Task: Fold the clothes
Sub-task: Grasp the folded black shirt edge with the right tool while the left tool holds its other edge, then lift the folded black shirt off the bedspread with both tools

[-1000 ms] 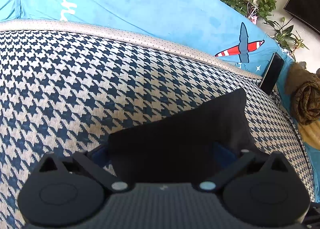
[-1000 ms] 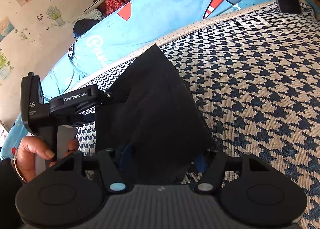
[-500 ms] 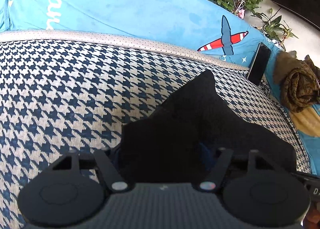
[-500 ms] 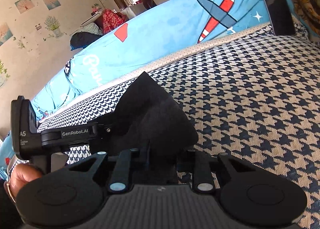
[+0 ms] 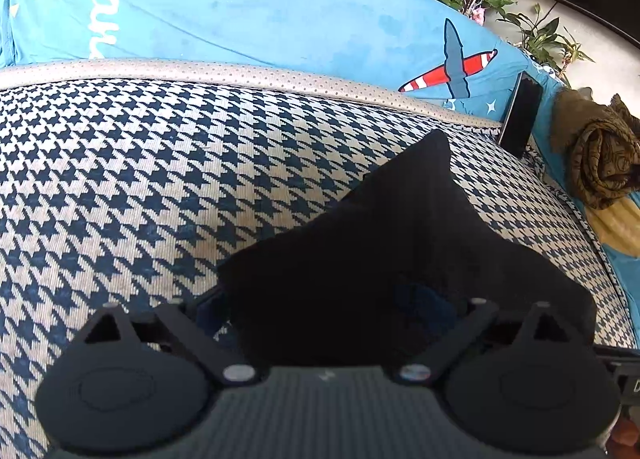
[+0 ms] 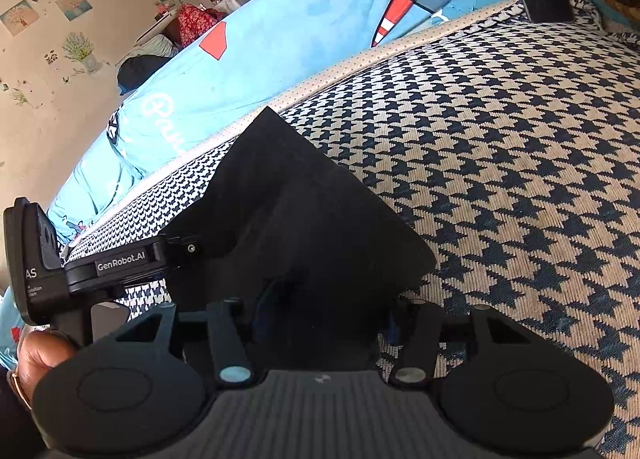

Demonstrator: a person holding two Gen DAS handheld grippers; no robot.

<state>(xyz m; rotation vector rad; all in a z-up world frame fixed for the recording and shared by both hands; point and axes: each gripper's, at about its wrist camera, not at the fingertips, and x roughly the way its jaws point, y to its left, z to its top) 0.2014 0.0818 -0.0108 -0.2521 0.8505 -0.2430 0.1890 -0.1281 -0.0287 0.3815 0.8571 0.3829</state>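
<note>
In the left wrist view, the left gripper has its jaws spread wide, having just opened again after a brief narrowing; the black garment lies between them on the houndstooth cover, and the pads do not appear to press it. Behind runs a blue cushion, with a dark phone propped at the right and a brown bundle beyond. In the right wrist view, the right gripper stands about half open, jaws also just reopened, the garment's folded corner between them; whether the pads grip it, I cannot tell.
</note>
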